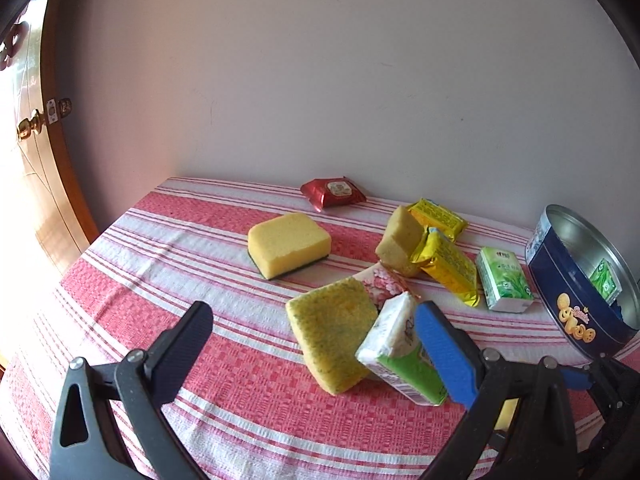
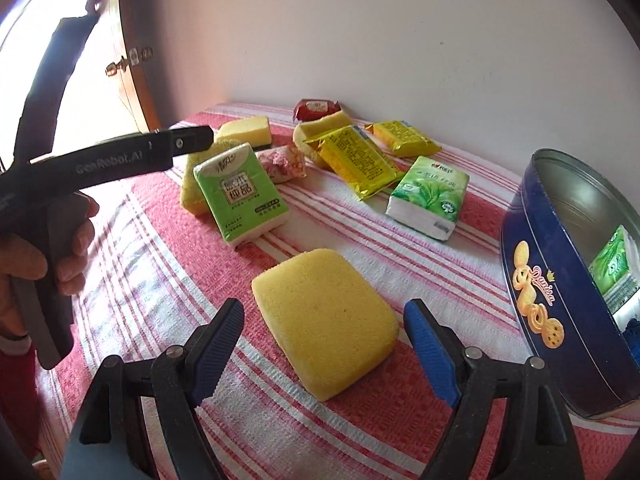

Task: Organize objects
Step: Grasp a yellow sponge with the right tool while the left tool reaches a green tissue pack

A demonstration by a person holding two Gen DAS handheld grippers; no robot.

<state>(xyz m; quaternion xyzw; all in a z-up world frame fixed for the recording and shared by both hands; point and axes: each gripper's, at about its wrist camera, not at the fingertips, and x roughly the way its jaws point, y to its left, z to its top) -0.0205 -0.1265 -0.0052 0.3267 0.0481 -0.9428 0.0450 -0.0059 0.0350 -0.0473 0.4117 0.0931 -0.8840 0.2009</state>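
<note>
My left gripper is open above the table; a speckled yellow sponge and a green tissue pack lie between its fingers, the pack against the right finger. My right gripper is open around a yellow sponge lying flat on the cloth. The left gripper's body shows in the right wrist view, held by a hand. A blue cookie tin stands at the right with a green tissue pack inside.
On the red-striped tablecloth lie another yellow sponge, a tilted sponge, two yellow packets, a second green tissue pack, a pink floral pack and a red packet. A wall stands behind; a wooden door at left.
</note>
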